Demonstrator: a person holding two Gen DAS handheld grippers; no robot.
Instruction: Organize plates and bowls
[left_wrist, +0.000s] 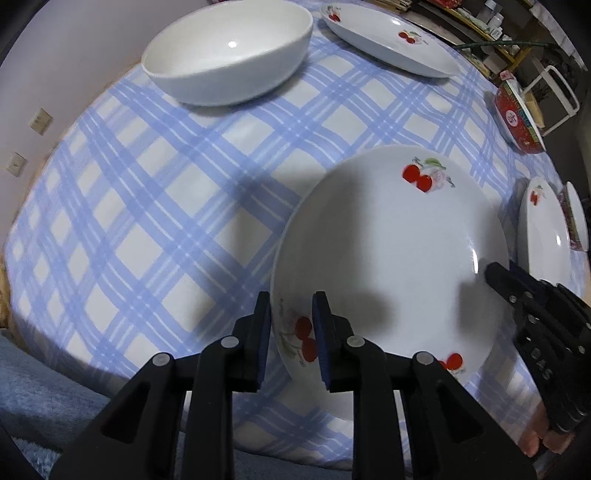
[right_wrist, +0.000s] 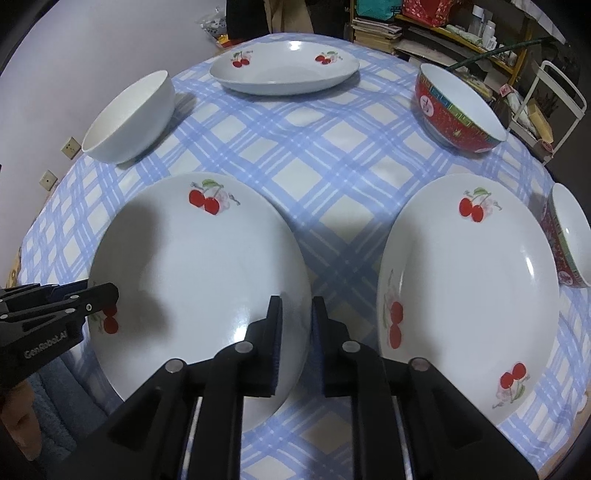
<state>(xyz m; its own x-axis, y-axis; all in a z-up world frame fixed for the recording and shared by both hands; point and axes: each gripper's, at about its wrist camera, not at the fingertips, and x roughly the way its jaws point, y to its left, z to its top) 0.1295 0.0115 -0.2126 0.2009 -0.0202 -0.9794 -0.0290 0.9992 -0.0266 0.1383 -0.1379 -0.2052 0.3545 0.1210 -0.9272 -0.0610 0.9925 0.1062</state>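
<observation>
Left claw (left_wrist: 290, 325): pointed steeply down at the near left rim of the cherry plate (left_wrist: 391, 258); its jaws stood a little apart with the rim between them, and a gap showed beside the pads, so it had no firm hold.
Right claw (right_wrist: 297, 332): straddled the right rim of that same plate, jaws narrowly apart; one pad lay over the plate's inside, the other hung off its edge, and I could not tell if either pressed.
Cherry plate: lay flat on the checked cloth (left_wrist: 166, 206), directly under both claws, one at each side.
Second cherry plate (right_wrist: 469, 291): just right of the right claw, apart from the first.
Third cherry plate (right_wrist: 284, 72): far ahead of the claws, at the table's back edge.
White bowl (left_wrist: 229, 51): ahead and left of the left claw, upright.
Red bowl (right_wrist: 458, 107): ahead and right of the right claw.
Another red bowl (right_wrist: 565, 236): at the far right, beside the second plate.
</observation>
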